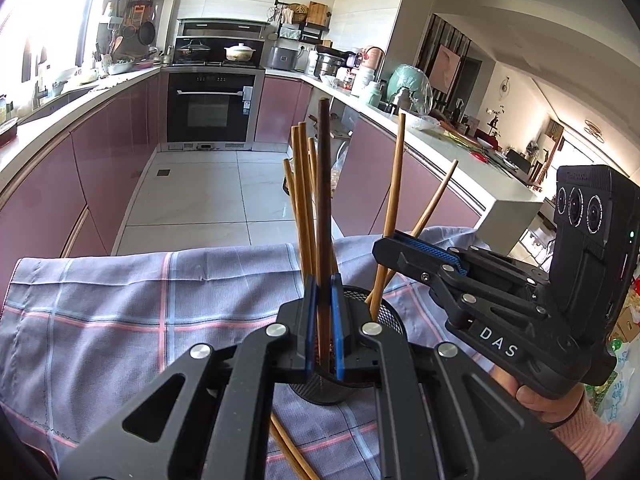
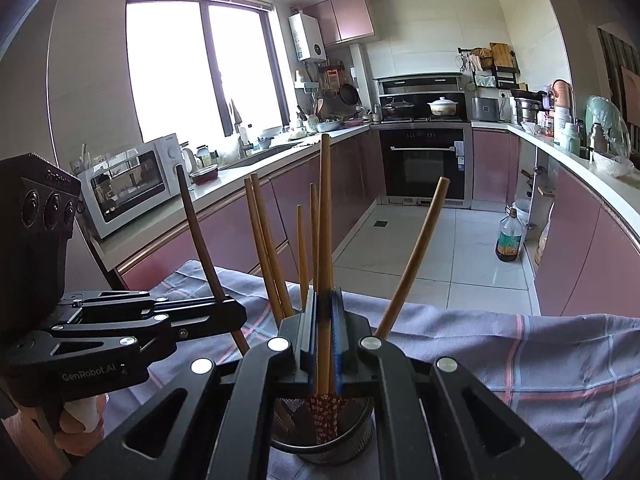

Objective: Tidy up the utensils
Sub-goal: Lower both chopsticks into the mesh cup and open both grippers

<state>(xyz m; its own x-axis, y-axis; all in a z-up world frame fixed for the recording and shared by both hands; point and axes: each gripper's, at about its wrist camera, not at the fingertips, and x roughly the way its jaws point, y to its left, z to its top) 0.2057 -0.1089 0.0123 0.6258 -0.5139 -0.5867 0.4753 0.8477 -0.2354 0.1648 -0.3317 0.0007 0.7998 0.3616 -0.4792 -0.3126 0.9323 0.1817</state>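
Tilting downward over the mesh holder [image 1: 380,308], both grippers clamping chopsticks.

Home kitchen, U-shaped, with pink-fronted cabinets [image 2: 304,208] under a pale counter [image 2: 224,178] and a white tiled floor [image 1: 208,196]. A built-in oven [image 2: 422,160] sits below a hob carrying a lidded pot [image 2: 442,106], range hood [image 2: 418,84] above. A microwave [image 2: 128,188] stands by the window [image 2: 200,68]; pans [image 2: 348,94] hang near a wall boiler [image 2: 306,36].
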